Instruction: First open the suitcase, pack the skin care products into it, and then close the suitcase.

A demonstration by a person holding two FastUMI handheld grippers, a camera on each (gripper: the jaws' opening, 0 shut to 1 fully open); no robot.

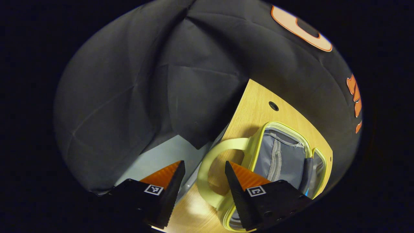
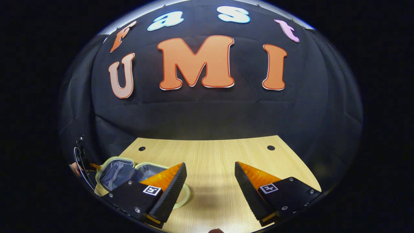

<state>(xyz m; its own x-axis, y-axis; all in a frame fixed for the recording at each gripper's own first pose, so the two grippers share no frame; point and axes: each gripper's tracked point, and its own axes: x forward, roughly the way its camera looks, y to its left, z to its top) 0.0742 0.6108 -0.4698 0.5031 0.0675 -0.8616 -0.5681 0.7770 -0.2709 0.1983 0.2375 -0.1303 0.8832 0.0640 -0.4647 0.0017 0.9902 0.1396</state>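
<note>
Suitcase (image 1: pixel 284 155) lies open at lower right on the desk (image 2: pixel 213 161); products unseen, closing remains; left gripper (image 1: pixel 204 181) and right gripper (image 2: pixel 210 187) spread, empty.

The open suitcase (image 2: pixel 119 173) lies on the table's (image 2: pixel 213 155) left end.

The right gripper (image 2: pixel 210 181) is held wide apart above the wooden counter (image 2: pixel 213 155). At far left an opened suitcase (image 2: pixel 119 173) with a grey lining, possibly zipped, is seen.

Yellow-trimmed suitcase (image 1: pixel 281 155) open flat, grey lining
</note>
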